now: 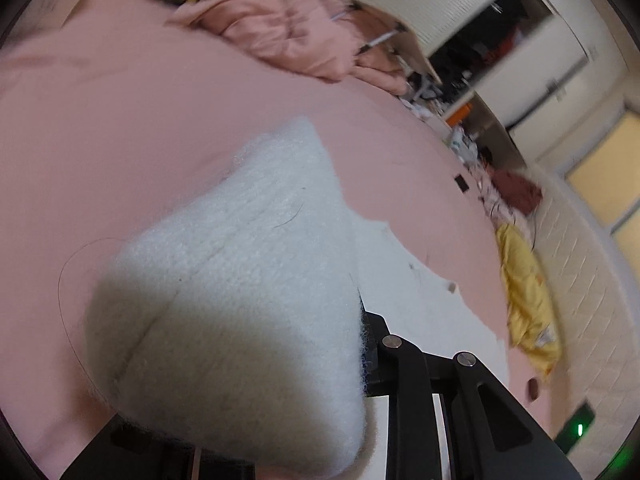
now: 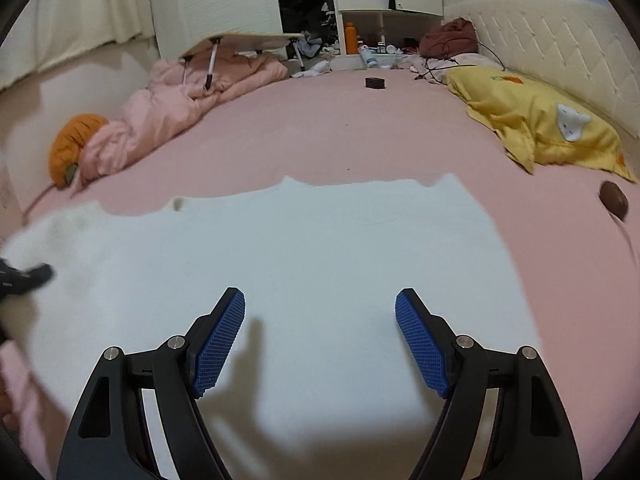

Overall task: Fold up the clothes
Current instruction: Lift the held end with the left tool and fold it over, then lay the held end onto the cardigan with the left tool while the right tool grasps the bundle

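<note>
A white fuzzy knit garment (image 2: 300, 248) lies spread flat on the pink bed sheet (image 2: 360, 132). In the left wrist view one end of it (image 1: 240, 280) is lifted off the sheet and bunched over my left gripper (image 1: 360, 332), which is shut on it. The cloth hides most of that gripper's fingers. The left gripper (image 2: 24, 280) also shows as a dark blur at the garment's left edge in the right wrist view. My right gripper (image 2: 320, 320) hovers above the middle of the garment. It is open, and nothing lies between its blue pads (image 2: 218, 344).
A yellow pillow (image 2: 540, 128) lies at the right by the padded headboard (image 2: 560, 48). A pink duvet (image 2: 180, 96), an orange cushion (image 2: 72, 140) and a folding lap table (image 2: 240, 40) sit at the far left. A small black box (image 2: 375, 83) and a brown object (image 2: 614, 200) rest on the sheet.
</note>
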`<action>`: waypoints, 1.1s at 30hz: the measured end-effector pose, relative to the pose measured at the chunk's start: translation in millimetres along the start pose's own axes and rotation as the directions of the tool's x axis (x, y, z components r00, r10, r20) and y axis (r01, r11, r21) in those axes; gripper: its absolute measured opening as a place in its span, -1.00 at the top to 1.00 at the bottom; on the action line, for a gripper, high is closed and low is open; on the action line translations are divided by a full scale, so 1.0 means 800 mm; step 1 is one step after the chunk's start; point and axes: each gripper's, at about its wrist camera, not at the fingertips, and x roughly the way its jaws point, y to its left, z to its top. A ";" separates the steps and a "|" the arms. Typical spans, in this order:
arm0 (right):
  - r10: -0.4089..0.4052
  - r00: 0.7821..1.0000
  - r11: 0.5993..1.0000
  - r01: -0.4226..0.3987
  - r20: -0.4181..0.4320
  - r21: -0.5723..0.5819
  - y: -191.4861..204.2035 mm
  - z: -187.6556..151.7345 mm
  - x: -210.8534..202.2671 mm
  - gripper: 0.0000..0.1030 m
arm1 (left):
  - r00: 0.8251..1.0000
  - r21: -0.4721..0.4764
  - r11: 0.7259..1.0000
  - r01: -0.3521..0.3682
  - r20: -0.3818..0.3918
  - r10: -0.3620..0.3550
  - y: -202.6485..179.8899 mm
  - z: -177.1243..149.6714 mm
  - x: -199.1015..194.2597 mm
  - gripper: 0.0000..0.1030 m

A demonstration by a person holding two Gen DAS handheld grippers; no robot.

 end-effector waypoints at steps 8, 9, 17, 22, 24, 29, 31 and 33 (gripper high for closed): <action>-0.003 1.000 1.000 0.004 0.016 -0.008 0.039 0.023 0.015 -0.54 | 1.000 0.108 0.994 0.005 0.023 -0.007 -0.037 0.006 -0.007 0.56; -0.015 1.000 1.000 0.015 -0.017 -0.011 0.044 0.025 0.029 -0.54 | 1.000 0.118 0.993 0.006 0.023 -0.008 -0.040 0.005 -0.007 0.57; -0.083 0.994 0.995 0.079 -0.077 -0.057 0.054 0.053 0.077 -0.58 | 0.999 0.187 0.982 0.030 0.023 -0.034 -0.058 0.003 -0.017 0.57; -0.026 0.994 0.999 0.024 -0.107 -0.024 0.043 0.049 0.087 -0.64 | 0.999 0.209 0.977 0.033 0.025 -0.039 -0.067 0.000 -0.020 0.57; 0.012 0.997 1.000 -0.011 -0.075 0.011 0.028 0.047 0.065 -0.63 | 0.999 0.231 0.972 0.032 0.029 -0.039 -0.074 -0.001 -0.022 0.57; -0.003 1.000 1.000 0.003 -0.007 0.022 -0.019 0.033 0.006 -0.63 | 0.999 0.350 0.937 0.002 0.050 -0.021 -0.113 -0.013 -0.022 0.57; -0.007 1.000 1.000 0.007 -0.002 0.019 -0.041 0.031 -0.013 -0.63 | 0.998 0.392 0.920 -0.001 0.055 -0.022 -0.131 -0.020 -0.020 0.58; -0.023 1.000 1.000 0.023 -0.005 0.011 -0.066 0.030 -0.027 -0.63 | 0.998 0.432 0.902 -0.003 0.059 -0.025 -0.154 -0.030 -0.017 0.58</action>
